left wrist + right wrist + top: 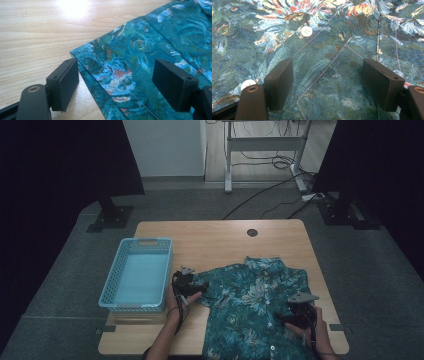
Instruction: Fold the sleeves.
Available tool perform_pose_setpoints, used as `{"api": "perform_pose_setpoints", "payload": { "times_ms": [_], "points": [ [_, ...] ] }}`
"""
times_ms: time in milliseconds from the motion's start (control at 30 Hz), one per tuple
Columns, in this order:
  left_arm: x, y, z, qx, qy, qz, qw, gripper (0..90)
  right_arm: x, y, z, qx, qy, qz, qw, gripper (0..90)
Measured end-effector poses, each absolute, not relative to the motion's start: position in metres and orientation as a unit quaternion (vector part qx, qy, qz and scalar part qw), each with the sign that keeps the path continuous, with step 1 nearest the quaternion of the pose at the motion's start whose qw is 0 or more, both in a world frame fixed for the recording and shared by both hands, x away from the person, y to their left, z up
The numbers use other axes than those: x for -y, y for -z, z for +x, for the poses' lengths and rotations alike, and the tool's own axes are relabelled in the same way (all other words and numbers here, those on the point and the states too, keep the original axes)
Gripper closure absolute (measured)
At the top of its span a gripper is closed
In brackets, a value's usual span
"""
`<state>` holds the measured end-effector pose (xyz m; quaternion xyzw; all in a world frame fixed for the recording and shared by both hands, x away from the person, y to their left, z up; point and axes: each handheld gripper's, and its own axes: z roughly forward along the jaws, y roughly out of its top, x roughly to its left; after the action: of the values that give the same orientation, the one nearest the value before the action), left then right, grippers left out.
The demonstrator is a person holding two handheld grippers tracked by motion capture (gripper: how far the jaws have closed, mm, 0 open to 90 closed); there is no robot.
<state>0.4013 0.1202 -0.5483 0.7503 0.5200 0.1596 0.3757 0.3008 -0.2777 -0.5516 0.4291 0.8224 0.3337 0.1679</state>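
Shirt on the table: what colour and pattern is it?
The shirt is teal with a floral print, clearest in the right gripper view.

The high view looks forward and down on the whole table (220,240) from far. Each gripper view looks along its own jaws, very close to the shirt (255,305). All three views share this shirt; the left gripper view looks at its sleeve edge (82,57).

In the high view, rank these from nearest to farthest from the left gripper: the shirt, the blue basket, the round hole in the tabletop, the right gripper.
From the left gripper:
1. Shirt: its sleeve edge lies right at the gripper, on its right.
2. Blue basket: just to its left.
3. Right gripper: across the shirt, near the table's front right.
4. Round hole: toward the far edge.
The last two are fairly close to call.
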Motion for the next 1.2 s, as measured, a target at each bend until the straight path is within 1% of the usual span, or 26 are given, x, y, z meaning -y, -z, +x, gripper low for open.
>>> {"api": "perform_pose_setpoints", "payload": {
  "times_ms": [500,833,1000,1200],
  "points": [
    [-0.112,0.549,0.407,-0.515,-0.171,0.753,0.372,21.8,0.278,0.552,0.301,-0.822,-0.335,0.429,0.168,25.7],
    [-0.108,0.548,0.411,-0.516,-0.159,0.755,0.372,23.7,0.278,0.552,0.301,-0.821,-0.335,0.429,0.169,25.5],
    [-0.100,0.547,0.411,-0.507,-0.157,0.763,0.368,28.1,0.277,0.552,0.301,-0.821,-0.335,0.429,0.170,25.5],
    [-0.096,0.547,0.410,-0.507,-0.169,0.761,0.367,42.7,0.277,0.552,0.301,-0.821,-0.336,0.429,0.169,25.5]
  ]
}}
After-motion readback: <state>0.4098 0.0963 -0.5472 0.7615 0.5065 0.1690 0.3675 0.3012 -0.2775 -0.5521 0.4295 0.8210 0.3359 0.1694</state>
